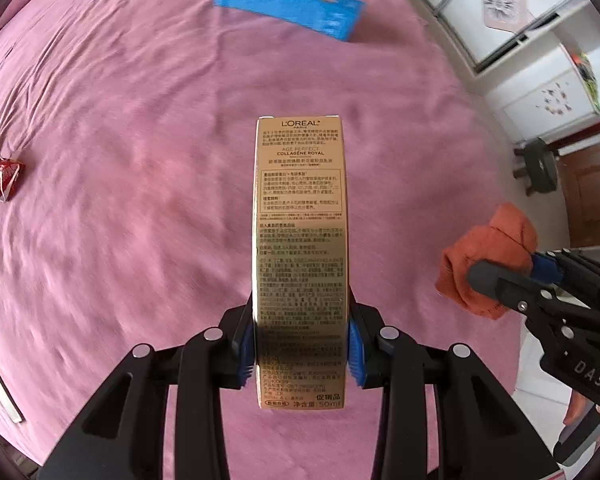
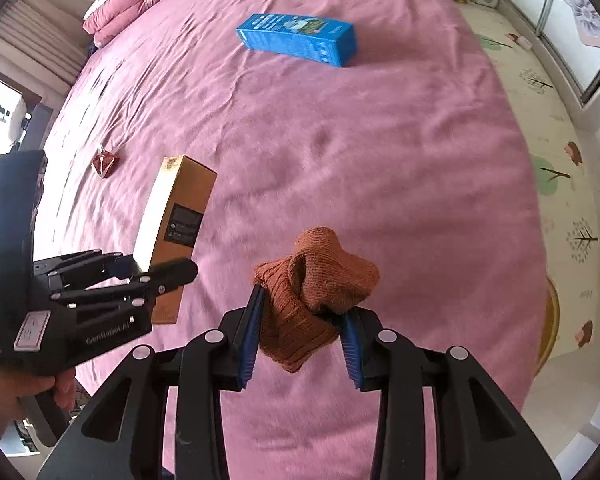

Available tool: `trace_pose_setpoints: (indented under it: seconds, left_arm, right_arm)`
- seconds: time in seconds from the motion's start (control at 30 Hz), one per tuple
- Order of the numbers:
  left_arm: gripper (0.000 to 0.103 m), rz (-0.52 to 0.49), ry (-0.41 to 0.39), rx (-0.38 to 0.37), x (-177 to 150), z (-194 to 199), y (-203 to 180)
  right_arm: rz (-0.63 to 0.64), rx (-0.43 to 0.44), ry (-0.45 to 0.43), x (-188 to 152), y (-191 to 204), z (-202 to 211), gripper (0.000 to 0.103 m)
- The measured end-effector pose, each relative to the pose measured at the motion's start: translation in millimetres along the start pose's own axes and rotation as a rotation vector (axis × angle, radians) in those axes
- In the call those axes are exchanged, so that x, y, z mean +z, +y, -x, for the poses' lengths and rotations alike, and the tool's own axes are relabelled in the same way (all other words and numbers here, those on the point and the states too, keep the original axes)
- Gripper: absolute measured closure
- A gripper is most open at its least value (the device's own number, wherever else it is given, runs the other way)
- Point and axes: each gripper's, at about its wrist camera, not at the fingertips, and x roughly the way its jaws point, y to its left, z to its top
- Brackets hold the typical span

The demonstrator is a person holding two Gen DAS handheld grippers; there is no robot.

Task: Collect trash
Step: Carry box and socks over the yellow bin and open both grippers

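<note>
Left tongs (image 1: 301, 354) clamped on gold carton (image 1: 300, 240); right tongs (image 2: 300, 346) clamped on orange cloth (image 2: 316, 292).

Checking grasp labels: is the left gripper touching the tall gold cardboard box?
Touching. Left wrist view: the left gripper has both blue pads pressed against the sides of the gold cardboard box.

On the pink bedspread (image 2: 340, 168), the blue cardboard box (image 2: 300, 38) lies at twelve o'clock, the crumpled red wrapper (image 2: 105, 163) at nine, pink folded quilts (image 2: 120, 4) at eleven.
</note>
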Motion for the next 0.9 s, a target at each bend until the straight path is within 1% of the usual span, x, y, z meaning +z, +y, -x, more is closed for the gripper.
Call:
trace_pose_setpoints:
  seconds: [0.03, 0.17, 0.2, 0.23, 0.5, 0.9]
  left_arm:
    - [0.067, -0.009, -0.004, -0.005, -3, 2, -8]
    - [0.067, -0.031, -0.011, -0.031, -9, 21, -15]
    - [0.067, -0.05, -0.011, -0.036, -14, 23, -26]
    - [0.067, -0.063, -0.009, -0.04, -10, 23, -25]
    - [0.067, -0.201, 0.02, -0.078, -38, 28, -93]
    - [0.067, -0.434, 0.045, -0.123, -40, 9, -211]
  right_arm:
    - [0.001, -0.004, -0.004, -6, -2, 5, 0.068]
    - [-0.004, -0.015, -0.021, -30, -14, 28, 0.068]
    - [-0.01, -0.016, -0.027, -36, -17, 35, 0.068]
    - [-0.014, -0.017, -0.033, -40, -19, 38, 0.068]
    - [-0.106, -0.032, -0.081, -83, -58, 76, 0.068]
    - [-0.325, -0.087, -0.16, -138, -149, 117, 0.068]
